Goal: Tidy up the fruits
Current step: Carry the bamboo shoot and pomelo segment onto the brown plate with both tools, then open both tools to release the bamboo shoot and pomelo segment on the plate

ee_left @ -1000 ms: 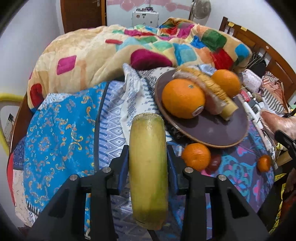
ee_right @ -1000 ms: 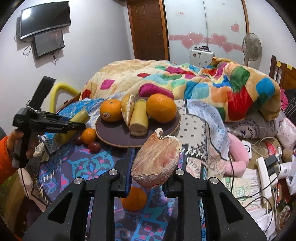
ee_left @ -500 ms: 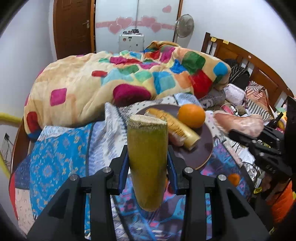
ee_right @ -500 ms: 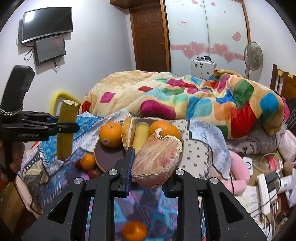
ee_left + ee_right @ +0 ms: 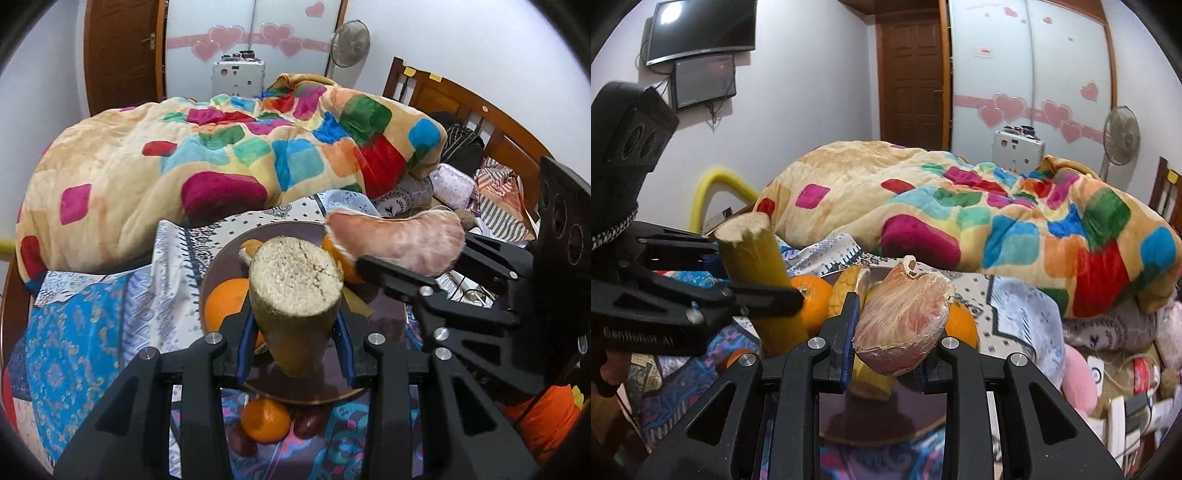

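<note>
over the bed's brown plate (image 5: 221, 266), left jaws grip a cut banana piece (image 5: 295, 295), right jaws a pink pomelo segment (image 5: 903, 325)

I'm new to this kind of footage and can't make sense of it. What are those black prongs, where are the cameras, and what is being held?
No robot arm here: a person holds a two-finger gripper in each hand, each with a fisheye camera looking along its fingers. One picture comes from the left gripper, shut on a yellow-green fruit piece. The other comes from the right gripper, shut on a peeled pink fruit segment. Both hover above a dark plate on a patterned cloth, holding oranges. A small orange lies beside the plate.
</note>
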`<state>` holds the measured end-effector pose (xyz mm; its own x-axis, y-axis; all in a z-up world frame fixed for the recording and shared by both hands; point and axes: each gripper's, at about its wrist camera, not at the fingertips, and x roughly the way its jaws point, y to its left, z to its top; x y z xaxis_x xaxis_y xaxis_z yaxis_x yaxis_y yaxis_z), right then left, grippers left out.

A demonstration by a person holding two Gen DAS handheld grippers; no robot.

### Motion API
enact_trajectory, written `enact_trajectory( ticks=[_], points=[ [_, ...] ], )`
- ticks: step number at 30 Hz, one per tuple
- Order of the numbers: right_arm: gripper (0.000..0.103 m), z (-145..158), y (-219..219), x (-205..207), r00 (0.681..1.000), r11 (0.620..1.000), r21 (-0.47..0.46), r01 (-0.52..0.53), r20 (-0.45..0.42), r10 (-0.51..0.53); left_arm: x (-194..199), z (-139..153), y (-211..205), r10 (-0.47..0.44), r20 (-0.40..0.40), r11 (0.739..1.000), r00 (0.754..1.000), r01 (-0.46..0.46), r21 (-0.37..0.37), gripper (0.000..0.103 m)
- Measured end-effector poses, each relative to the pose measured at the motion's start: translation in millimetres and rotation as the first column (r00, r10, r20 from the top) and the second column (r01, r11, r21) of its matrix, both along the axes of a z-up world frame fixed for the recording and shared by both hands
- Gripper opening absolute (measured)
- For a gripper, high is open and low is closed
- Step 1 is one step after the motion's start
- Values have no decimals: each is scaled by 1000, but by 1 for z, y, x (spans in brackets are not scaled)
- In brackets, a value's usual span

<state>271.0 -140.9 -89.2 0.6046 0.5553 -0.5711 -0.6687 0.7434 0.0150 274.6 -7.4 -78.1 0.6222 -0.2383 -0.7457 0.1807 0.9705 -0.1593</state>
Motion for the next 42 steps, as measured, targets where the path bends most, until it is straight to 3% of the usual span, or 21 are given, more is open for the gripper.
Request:
enact_trajectory(
  ticks=[16,21,23,27,31,42],
  points=[
    [27,-12,0,6,998,998,-57,-35,-53,32,23,-11,-10,-15,-43,1000,999,15,9,37],
    [42,-11,-10,2,999,998,-57,-14,-46,11,22,-9,-11,-8,-33,1000,999,9,12,37],
    [42,-10,-15,2,999,999,-43,-8,-53,6,21,-9,-11,-5,-30,1000,1000,5,14,37],
    [42,-9,-19,2,998,999,-41,10,-55,-12,19,-9,-15,-3,-29,1000,1000,4,24,38],
    [43,-7,-24,-1,997,999,-38,40,-58,-42,14,-5,-17,13,-6,999,1000,-13,53,50],
    [53,17,-45,-31,994,994,3,108,-16,-107,-19,13,-1,66,34,998,997,-66,6,51]
  ],
)
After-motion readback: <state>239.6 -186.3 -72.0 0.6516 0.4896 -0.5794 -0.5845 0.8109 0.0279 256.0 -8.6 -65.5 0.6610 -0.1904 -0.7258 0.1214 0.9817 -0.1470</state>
